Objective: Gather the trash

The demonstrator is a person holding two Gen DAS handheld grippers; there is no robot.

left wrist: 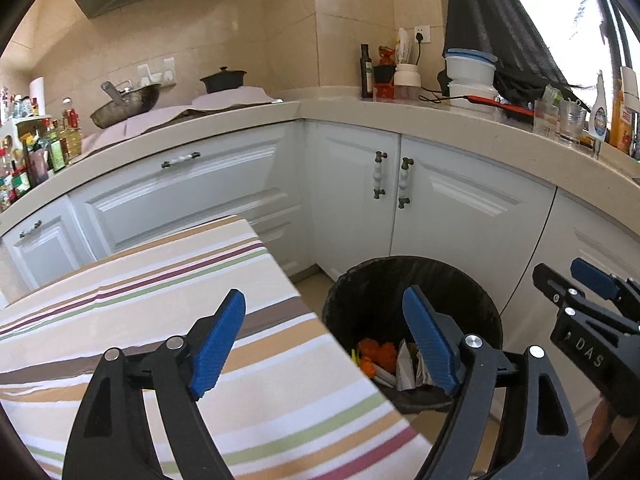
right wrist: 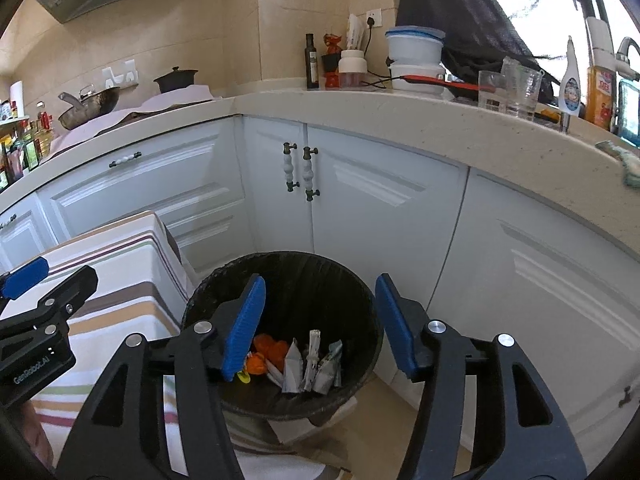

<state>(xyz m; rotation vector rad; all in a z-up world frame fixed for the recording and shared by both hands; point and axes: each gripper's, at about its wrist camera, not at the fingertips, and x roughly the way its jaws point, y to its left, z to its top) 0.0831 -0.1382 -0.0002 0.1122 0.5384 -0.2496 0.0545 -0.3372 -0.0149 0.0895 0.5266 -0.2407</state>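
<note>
Hovering over the black-lined trash bin (right wrist: 282, 320), the right gripper (right wrist: 320, 320) spreads its fingers wide, holding nothing; orange peel (right wrist: 272, 350) and crumpled paper scraps (right wrist: 312, 364) lie inside. The left gripper (left wrist: 324, 336), equally wide and unloaded, hangs above the striped tablecloth's (left wrist: 160, 280) edge, white kitchen cabinets (left wrist: 460, 208) behind

The right gripper (right wrist: 320, 328) hangs with blue-padded fingers (right wrist: 244, 328) spread wide over a round black-lined trash bin (right wrist: 304, 280); orange peel scraps (right wrist: 272, 350) and crumpled paper wrappers (right wrist: 312, 364) lie below, between them.
</note>
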